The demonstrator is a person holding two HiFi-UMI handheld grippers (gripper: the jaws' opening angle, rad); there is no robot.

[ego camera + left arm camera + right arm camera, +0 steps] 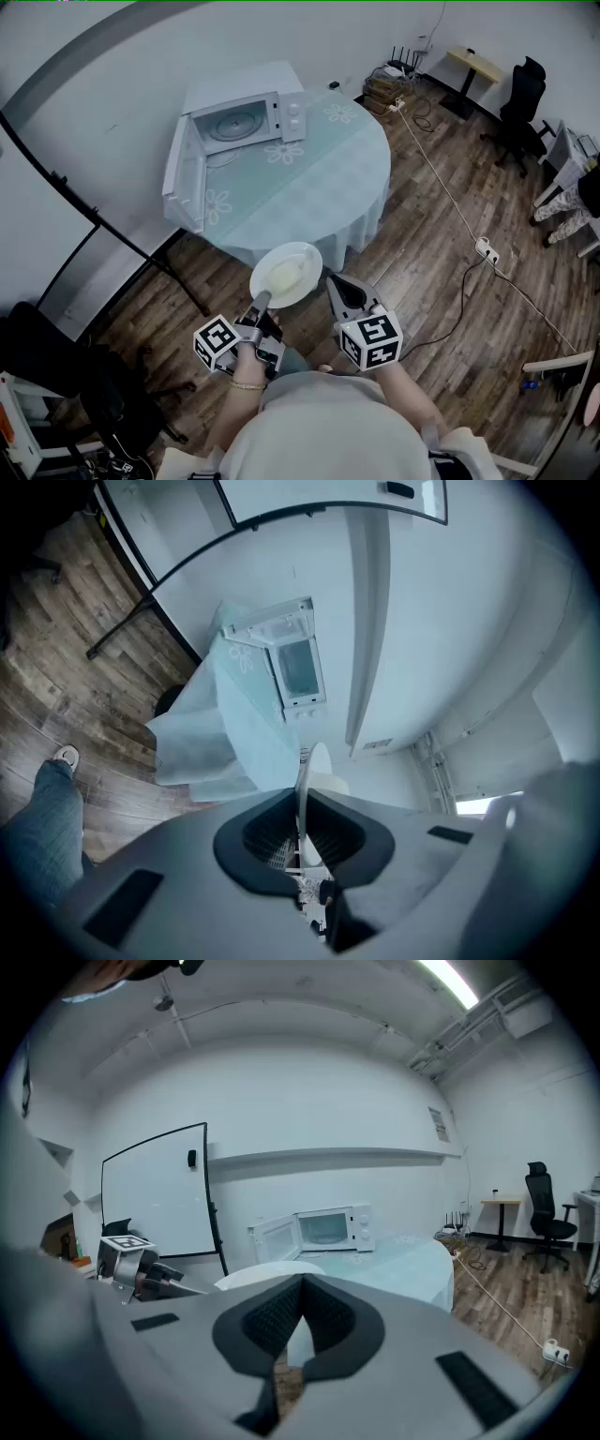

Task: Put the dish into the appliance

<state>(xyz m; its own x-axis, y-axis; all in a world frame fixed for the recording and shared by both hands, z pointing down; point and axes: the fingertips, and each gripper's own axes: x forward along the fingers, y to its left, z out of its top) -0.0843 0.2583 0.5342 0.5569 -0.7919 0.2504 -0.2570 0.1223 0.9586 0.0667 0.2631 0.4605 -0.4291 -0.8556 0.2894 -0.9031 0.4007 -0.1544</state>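
Note:
A white dish (287,274) hangs in the air in front of the round table (352,178), and my left gripper (260,301) is shut on its near rim. In the left gripper view the dish (304,782) shows edge-on between the pads. The white microwave (246,120) stands at the table's far left with its door (184,183) swung wide open and its turntable showing; it also appears in the left gripper view (295,667) and the right gripper view (326,1227). My right gripper (333,279) is shut and empty, just right of the dish (267,1274).
A pale blue flowered cloth covers the table (412,1260). The dark legs of a whiteboard stand (141,253) run along the floor to the left. A cable and power strip (486,249) cross the wooden floor on the right. An office chair (520,108) and a small desk (473,64) are far right.

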